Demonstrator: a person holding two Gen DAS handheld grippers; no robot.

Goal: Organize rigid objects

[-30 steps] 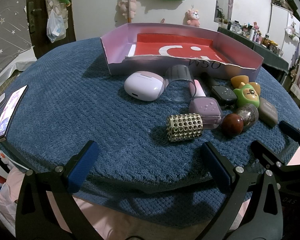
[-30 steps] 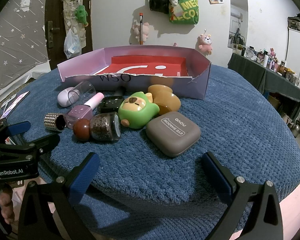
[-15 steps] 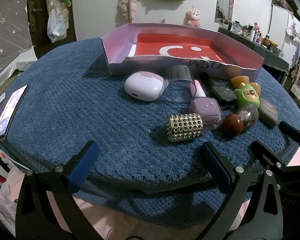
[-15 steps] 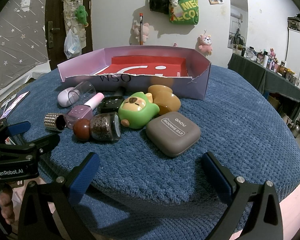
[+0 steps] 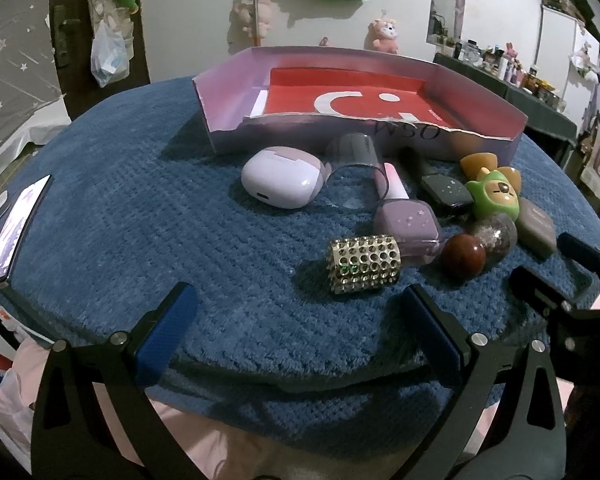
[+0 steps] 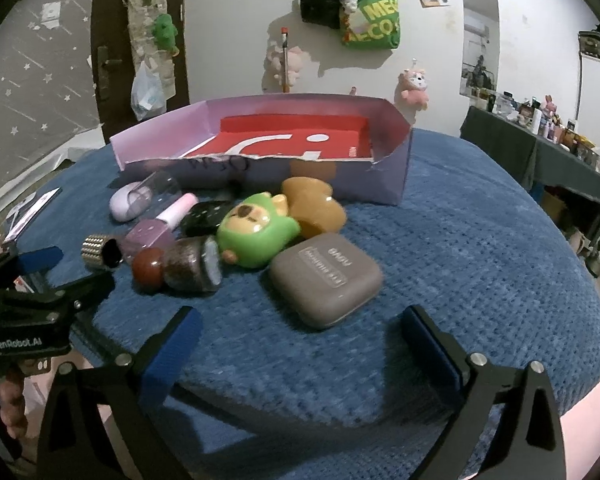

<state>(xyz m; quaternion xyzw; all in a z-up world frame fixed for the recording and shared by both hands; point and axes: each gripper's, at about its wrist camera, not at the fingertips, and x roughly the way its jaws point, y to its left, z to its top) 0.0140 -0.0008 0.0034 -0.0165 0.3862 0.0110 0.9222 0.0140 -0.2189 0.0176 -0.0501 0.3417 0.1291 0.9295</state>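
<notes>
With both grippers (image 5: 300, 332) (image 6: 300, 344) spread empty, I should square the right over the near brown case (image 6: 326, 280) before pinching.

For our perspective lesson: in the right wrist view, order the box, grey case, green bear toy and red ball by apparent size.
1. box
2. grey case, nearest the camera
3. green bear toy, close to the case
4. red ball

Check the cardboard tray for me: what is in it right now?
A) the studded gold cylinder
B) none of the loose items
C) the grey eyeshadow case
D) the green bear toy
B: the cardboard tray shows only its red printed floor, while the loose items all lie on the blue cloth in front of it.
</notes>
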